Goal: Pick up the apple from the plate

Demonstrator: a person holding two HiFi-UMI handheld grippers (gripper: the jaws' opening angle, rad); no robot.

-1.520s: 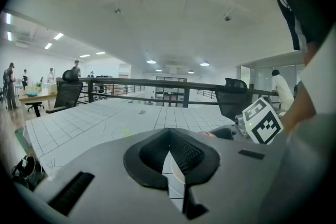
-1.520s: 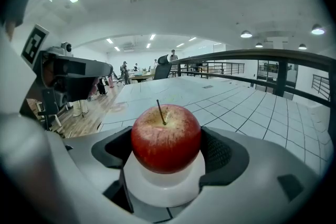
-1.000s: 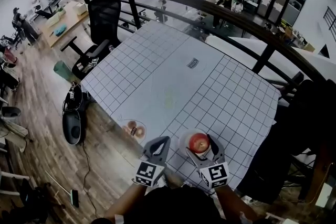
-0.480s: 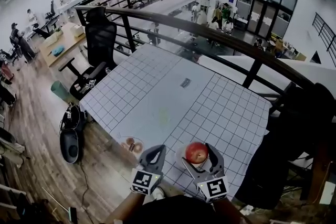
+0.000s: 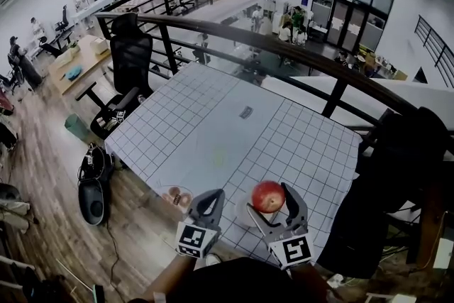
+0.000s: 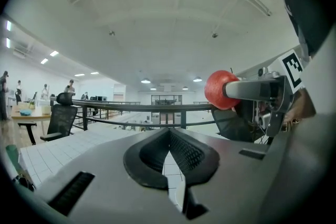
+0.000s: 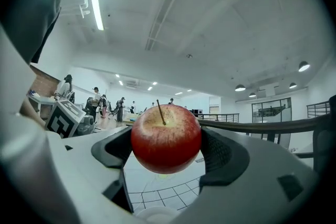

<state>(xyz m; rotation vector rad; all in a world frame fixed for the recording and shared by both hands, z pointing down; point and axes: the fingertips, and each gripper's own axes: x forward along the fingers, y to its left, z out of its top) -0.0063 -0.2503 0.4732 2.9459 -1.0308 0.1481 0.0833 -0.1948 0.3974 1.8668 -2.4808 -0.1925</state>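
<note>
A red apple (image 5: pixel 267 195) with a short stem hangs in the air over the near right part of the gridded table (image 5: pixel 213 117), and my right gripper (image 5: pixel 272 204) is shut on it. In the right gripper view the apple (image 7: pixel 166 139) fills the gap between both dark pads. The white plate (image 5: pixel 240 212) lies below it and to the left, with only part of its rim (image 7: pixel 151 215) showing. My left gripper (image 5: pixel 211 199) hovers left of the plate, its jaws shut on nothing (image 6: pixel 169 134). From there the apple (image 6: pixel 222 89) shows at the upper right.
A small clear dish (image 5: pixel 176 196) with brown bits sits by the table's near left edge. A small dark tag (image 5: pixel 246 112) lies mid-table. A black railing (image 5: pixel 284 46) curves behind the table, an office chair (image 5: pixel 131 60) stands at the left, and dark cloth (image 5: pixel 404 167) hangs at the right.
The right gripper has raised the apple off the plate, so the plate now shows beneath it. The left gripper has hardly moved.
</note>
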